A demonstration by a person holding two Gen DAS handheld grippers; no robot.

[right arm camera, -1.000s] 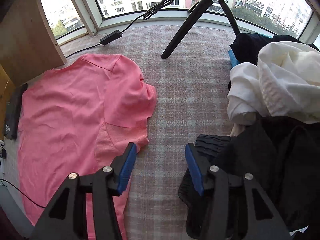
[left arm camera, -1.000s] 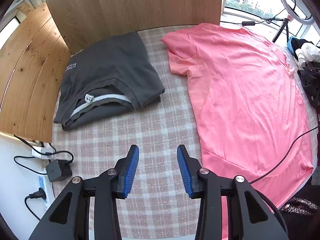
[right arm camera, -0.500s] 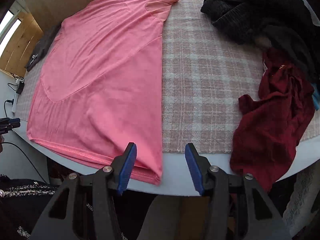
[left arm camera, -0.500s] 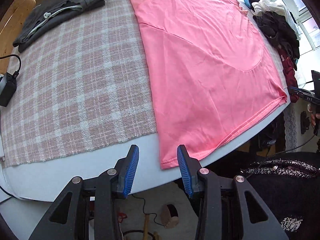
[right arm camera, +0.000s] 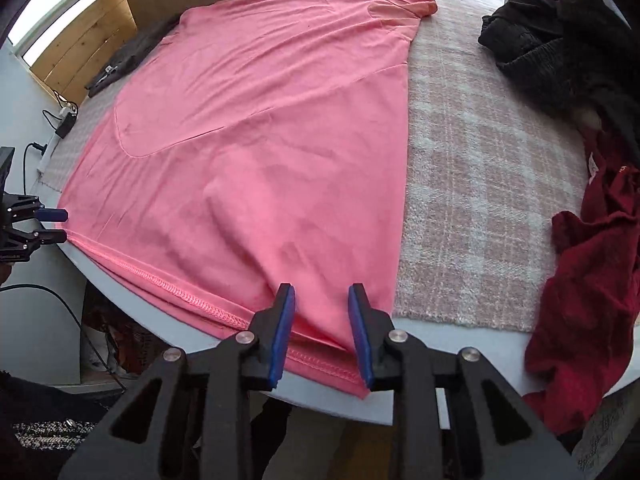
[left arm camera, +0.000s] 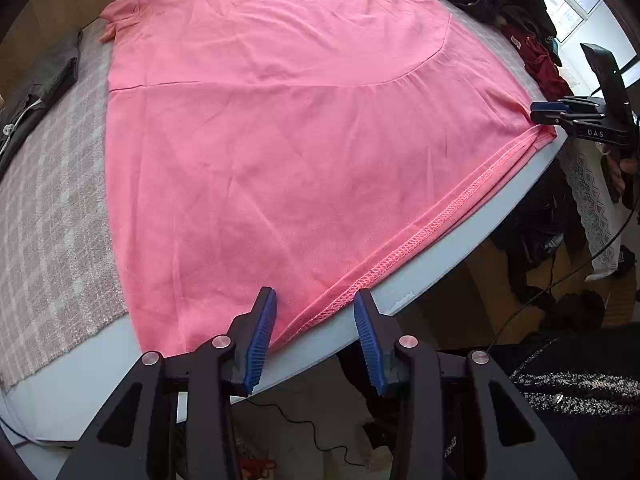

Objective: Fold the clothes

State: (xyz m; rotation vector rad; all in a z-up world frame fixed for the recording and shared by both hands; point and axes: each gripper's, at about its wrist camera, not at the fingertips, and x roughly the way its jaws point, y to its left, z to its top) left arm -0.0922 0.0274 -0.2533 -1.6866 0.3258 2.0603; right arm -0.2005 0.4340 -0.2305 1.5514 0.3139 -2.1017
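A pink T-shirt [left arm camera: 280, 128] lies flat on the plaid cloth, its hem at the table's near edge; it also shows in the right wrist view [right arm camera: 260, 152]. My left gripper [left arm camera: 316, 312] is open, its jaws on either side of the hem's left corner. My right gripper [right arm camera: 322, 316] is open with the hem's right corner between its jaws. Each gripper shows in the other's view, the right one [left arm camera: 544, 114] at the hem's far corner and the left one [right arm camera: 52, 224] at the opposite corner.
A folded dark grey garment [left arm camera: 36, 84] lies at the far left. A pile of black clothes [right arm camera: 560, 40] and a dark red garment [right arm camera: 588, 280] lie to the right. The white table edge [left arm camera: 440, 256] runs under the hem. Cables and a power strip [right arm camera: 60, 120] sit left.
Both grippers have moved forward to the pink shirt's hem corners at the table edge. The right gripper's jaws have narrowed around the hem corner.
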